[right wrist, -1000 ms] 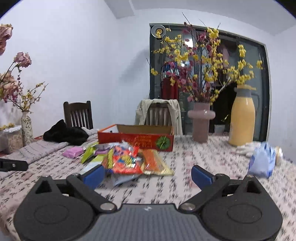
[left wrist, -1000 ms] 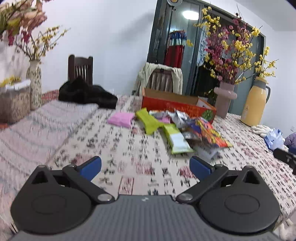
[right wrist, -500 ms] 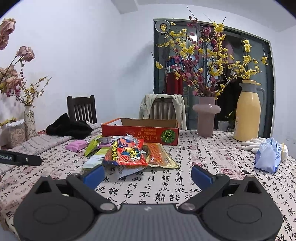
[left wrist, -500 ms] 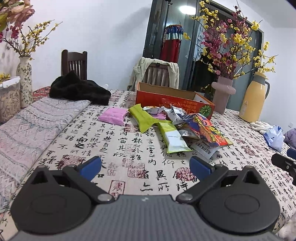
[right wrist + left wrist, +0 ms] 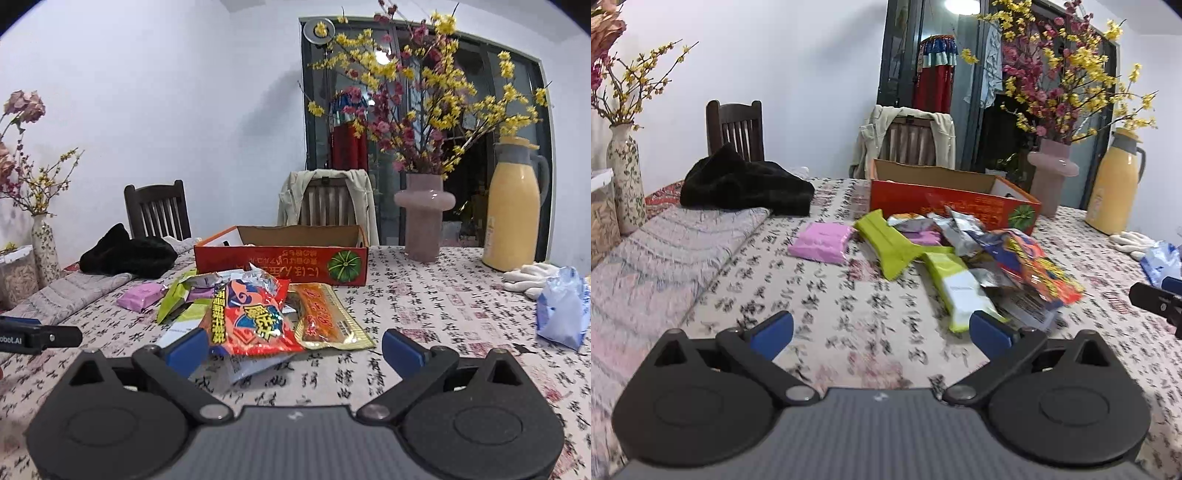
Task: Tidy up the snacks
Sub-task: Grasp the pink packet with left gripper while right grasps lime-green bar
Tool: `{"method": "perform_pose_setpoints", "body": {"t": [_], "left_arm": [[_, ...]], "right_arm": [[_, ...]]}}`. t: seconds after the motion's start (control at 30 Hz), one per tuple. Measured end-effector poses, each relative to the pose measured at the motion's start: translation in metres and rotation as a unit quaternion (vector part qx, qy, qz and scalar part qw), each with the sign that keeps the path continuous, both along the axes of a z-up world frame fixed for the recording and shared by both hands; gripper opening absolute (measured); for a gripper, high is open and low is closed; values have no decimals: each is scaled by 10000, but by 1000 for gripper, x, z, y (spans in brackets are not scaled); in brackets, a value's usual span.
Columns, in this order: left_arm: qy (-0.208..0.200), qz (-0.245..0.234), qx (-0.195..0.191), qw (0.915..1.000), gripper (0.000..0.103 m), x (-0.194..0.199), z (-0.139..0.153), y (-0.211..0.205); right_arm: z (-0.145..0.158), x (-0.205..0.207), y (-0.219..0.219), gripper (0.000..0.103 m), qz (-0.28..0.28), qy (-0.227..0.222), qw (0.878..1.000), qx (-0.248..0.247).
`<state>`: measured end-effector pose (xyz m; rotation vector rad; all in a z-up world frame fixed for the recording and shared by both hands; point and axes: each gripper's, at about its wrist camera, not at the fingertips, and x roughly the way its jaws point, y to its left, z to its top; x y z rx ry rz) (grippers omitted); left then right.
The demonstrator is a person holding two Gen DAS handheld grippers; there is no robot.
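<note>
One red cardboard box (image 5: 280,260) sits open on the table (image 5: 443,314), and every snack lies in a loose pile just in front of it. Two lime-green packets (image 5: 890,243) can be counted, two pink ones (image 5: 822,242), one red and orange bag (image 5: 253,317) with bold yellow lettering, one orange flat pack (image 5: 325,317) touching its right side, and a few crumpled silver wrappers (image 5: 955,230). The left gripper (image 5: 881,330) and right gripper (image 5: 291,345) each hover near the pile, fingers wide apart, empty.
</note>
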<state>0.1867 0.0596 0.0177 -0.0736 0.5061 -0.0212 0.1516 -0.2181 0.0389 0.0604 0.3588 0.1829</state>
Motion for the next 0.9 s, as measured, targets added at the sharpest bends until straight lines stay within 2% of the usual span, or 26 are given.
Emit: {"method": "perform_pose_setpoints", "body": {"t": [0.2, 0.37, 0.47, 0.6, 0.67, 0.83, 0.9], "left_arm": [[162, 154, 278, 9994, 103, 41, 5, 21], [226, -21, 330, 9992, 101, 90, 12, 48], [260, -158, 407, 9987, 97, 121, 15, 54], [490, -384, 456, 9970, 92, 168, 5, 60], [660, -480, 600, 9949, 83, 191, -6, 62], [1007, -715, 361, 9917, 74, 226, -30, 71], [1065, -692, 254, 9916, 70, 231, -36, 75]], "right_arm": [[9, 34, 18, 94, 307, 44, 9995, -14], [25, 61, 57, 88, 904, -180, 9953, -291], [34, 82, 79, 83, 1163, -133, 9925, -362], [43, 124, 106, 80, 1469, 225, 9887, -210], [44, 146, 122, 78, 1531, 428, 9871, -210], [29, 193, 172, 69, 1579, 814, 9804, -857], [20, 205, 184, 65, 1600, 992, 9778, -919]]}}
